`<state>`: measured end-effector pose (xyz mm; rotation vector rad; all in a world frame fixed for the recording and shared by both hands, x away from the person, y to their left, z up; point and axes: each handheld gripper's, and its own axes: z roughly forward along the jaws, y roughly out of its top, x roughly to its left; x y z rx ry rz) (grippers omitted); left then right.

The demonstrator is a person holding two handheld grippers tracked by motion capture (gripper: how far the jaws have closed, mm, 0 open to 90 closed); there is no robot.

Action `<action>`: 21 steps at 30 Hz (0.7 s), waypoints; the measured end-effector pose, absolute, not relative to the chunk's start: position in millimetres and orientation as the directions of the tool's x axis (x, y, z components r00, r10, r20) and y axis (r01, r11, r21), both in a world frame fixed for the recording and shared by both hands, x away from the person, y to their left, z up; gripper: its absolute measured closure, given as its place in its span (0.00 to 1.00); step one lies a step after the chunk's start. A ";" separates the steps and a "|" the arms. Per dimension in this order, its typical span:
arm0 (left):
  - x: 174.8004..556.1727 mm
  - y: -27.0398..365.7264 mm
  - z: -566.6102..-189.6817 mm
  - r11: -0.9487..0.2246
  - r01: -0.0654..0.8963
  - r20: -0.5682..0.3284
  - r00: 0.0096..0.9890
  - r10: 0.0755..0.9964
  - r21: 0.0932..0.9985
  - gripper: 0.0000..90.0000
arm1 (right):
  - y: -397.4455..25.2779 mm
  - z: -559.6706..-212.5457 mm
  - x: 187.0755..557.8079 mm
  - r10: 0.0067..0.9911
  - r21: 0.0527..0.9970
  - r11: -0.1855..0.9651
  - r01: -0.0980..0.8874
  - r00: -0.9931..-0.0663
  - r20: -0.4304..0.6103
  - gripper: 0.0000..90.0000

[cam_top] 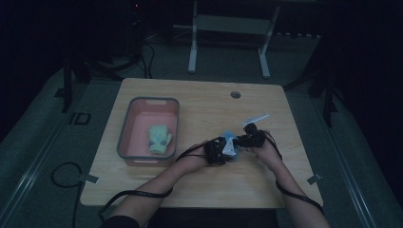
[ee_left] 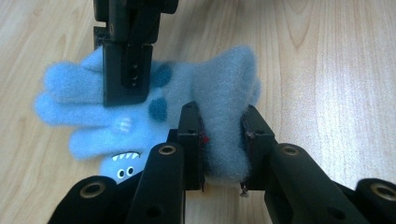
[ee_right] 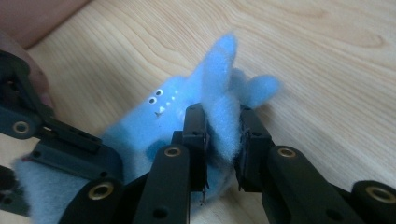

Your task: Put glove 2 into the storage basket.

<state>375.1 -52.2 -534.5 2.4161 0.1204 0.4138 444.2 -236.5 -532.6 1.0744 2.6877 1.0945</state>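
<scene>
Blue fleece bunches between both sets of jaws: a small glove (ee_left: 154, 105) lies on the wooden table (cam_top: 199, 109), and each gripper pinches a fold of it. In the left gripper view, the left gripper (ee_left: 223, 140) has its jaws pressed against a thick ridge of the cuff end, the fabric standing up between the pads. Beyond those jaws and to their left, the right gripper (ee_left: 122, 91) comes down from above onto the glove near its fingers, which spread out leftward on the wood. Dark blue spots and a little toothy face mark the fleece beside the left jaw. In the right gripper view, the right gripper (ee_right: 223, 140) clamps a raised fold, with the glove's fingers poking out just past the jaw tips and the left gripper (ee_right: 60, 140) low at the left, touching the same glove. From the high view, both grippers meet over the glove, with a tray (cam_top: 124, 128) holding a pale green glove (cam_top: 159, 138) well off to the left gripper's side.
</scene>
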 end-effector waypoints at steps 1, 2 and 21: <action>375.1 -52.2 -534.5 -0.769 -0.021 0.263 0.945 0.193 0.639 0.83 | -236.1 -530.8 444.5 0.622 0.631 0.504 0.590 -0.755 0.209 0.86; 374.2 -50.4 -530.0 -0.770 -0.027 0.273 0.942 0.194 0.638 0.83 | -235.9 -529.0 444.8 0.619 0.634 0.499 0.591 -0.755 0.217 0.86; 365.3 -14.8 -473.0 -0.783 -0.066 0.360 0.909 0.208 0.618 0.83 | -208.9 -474.4 446.0 0.572 0.712 0.452 0.537 -0.787 0.231 0.88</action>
